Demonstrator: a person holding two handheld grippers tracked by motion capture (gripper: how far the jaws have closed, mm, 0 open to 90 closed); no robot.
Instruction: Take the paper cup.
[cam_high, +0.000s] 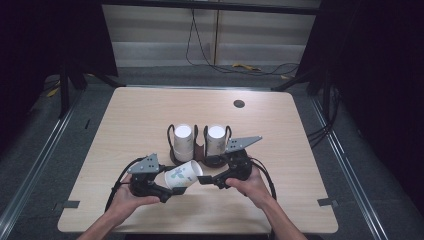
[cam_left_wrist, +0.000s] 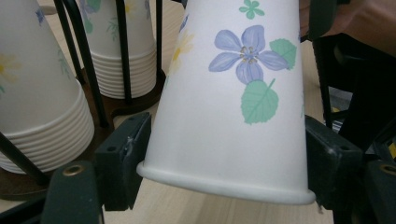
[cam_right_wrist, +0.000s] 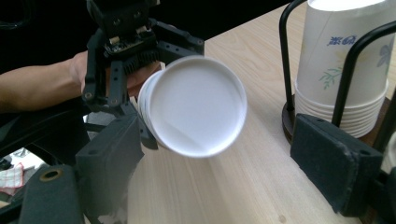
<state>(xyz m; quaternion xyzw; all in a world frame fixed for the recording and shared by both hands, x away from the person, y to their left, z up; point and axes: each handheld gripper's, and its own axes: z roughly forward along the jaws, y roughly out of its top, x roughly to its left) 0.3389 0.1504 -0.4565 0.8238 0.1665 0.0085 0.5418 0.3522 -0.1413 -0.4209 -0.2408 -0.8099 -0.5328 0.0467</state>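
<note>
Cup (cam_high: 183, 175) on its side clamped in left gripper (cam_high: 170, 192), right gripper (cam_high: 209, 181) spread apart beside its base

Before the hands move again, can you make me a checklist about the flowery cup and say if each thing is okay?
1. Left gripper holds the flowery cup: ok, its pads press the cup's sides near the rim.
2. Right gripper has let go: ok, its jaws stand wide with the cup's bottom between them, pads not pressing.
3. Cup is off the table: ok, it lies tilted in the air.
4. Cup is not squashed: ok, the rim looks round.
5. Two cup stacks stand upright in the holder: ok.
6. Only one cup was pulled off: cannot tell.
</note>
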